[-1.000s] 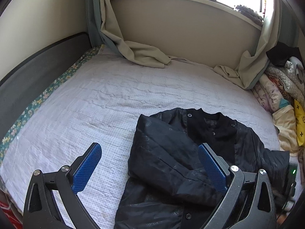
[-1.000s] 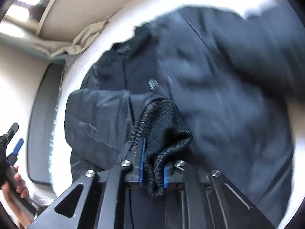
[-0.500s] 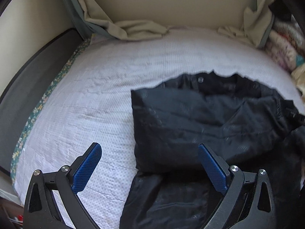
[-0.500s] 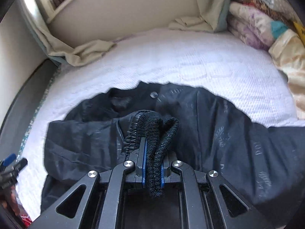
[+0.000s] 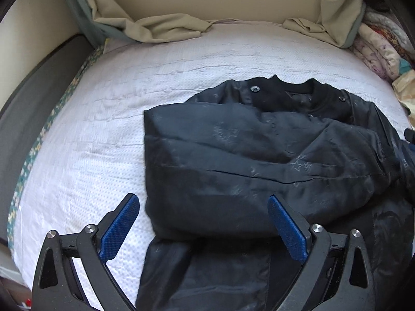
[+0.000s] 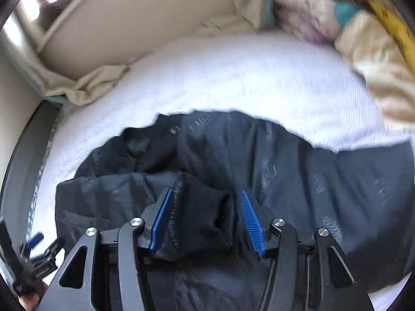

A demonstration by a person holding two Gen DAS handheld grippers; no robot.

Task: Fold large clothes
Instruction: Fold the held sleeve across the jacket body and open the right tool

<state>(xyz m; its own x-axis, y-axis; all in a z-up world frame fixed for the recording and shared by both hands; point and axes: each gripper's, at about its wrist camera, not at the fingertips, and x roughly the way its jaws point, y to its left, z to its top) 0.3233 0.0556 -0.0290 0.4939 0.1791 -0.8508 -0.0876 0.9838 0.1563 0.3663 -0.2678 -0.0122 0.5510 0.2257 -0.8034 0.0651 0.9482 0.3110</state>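
Right claw (image 6: 205, 217) has just been opening, cuff (image 6: 201, 220) loose between its pads, left claw (image 5: 205, 229) spread wide over the jacket (image 5: 259, 160) on the bed (image 5: 109, 119); I'd back straight out so the folded sleeve stays flat.

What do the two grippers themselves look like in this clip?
The left gripper and the right gripper look alike: black angular frames with triangular cut-outs, silver round bolts at the joints and flat blue textured pads on the fingers. A thin black cable runs down the right gripper's frame.
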